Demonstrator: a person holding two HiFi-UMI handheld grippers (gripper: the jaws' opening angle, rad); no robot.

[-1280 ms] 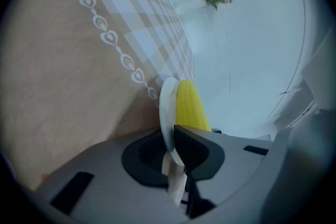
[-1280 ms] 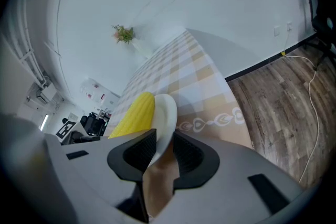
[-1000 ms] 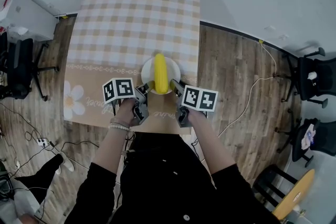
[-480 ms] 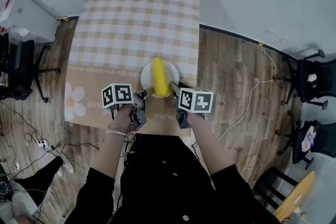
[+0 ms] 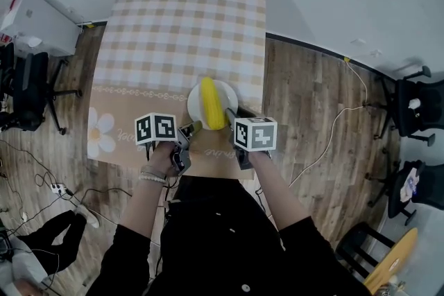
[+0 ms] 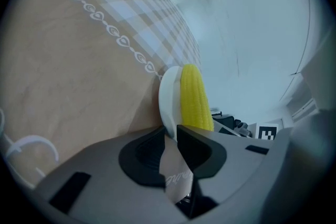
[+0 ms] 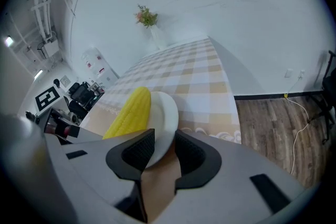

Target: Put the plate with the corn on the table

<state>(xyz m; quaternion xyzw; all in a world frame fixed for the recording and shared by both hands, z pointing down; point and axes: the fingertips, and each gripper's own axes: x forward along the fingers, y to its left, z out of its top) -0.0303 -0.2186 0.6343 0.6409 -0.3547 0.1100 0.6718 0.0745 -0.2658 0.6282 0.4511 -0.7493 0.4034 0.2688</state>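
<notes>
Right hand-held gripper [image 7: 164,136] jaws just spread wide around plate [image 7: 166,110] rim; left hand-held gripper [image 6: 169,131] pinches it, corn [image 7: 128,110] aboard, on desk [image 7: 202,73].

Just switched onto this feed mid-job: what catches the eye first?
A bright yellow corn cob lies on a white plate, set on the checked tablecloth near its edge closest to the person. The left hand-held gripper pinches the plate's rim; the right hand-held gripper has that rim between jaws that have just been opening.
</notes>
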